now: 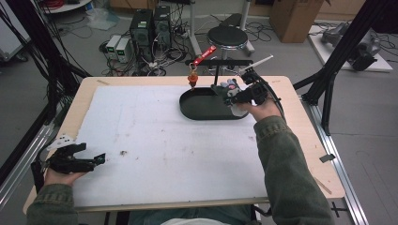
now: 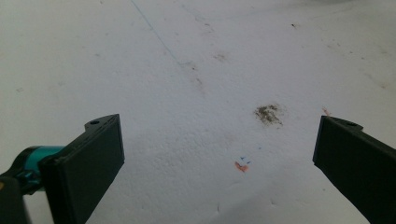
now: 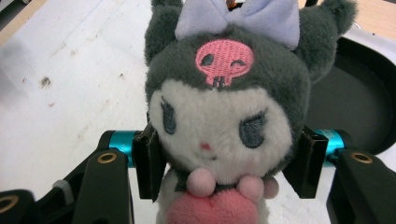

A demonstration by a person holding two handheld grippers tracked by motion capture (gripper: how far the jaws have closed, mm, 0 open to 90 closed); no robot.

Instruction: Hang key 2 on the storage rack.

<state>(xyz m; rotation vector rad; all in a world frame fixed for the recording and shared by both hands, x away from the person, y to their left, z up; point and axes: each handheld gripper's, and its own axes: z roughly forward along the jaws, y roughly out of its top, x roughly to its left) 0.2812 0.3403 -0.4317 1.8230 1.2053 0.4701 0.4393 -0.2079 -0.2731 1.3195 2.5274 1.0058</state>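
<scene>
The right claw (image 3: 229,163) is clamped on the head of a grey-and-white plush doll (image 3: 226,107), one jaw at each cheek, at the black tray's (image 1: 199,110) right end. The left claw (image 2: 217,163) gapes wide above the stained white mat (image 1: 155,140) near the table's (image 1: 291,89) front-left corner.

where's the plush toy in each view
High view: the plush toy sits right of centre near the table's far edge, in the right gripper, over the black tray.
Left gripper view: not in it; open jaws over the white mat.
Right gripper view: it fills the centre, jaws pressed on both sides of its head.
Shared landmark: the brown stain on the mat.
</scene>
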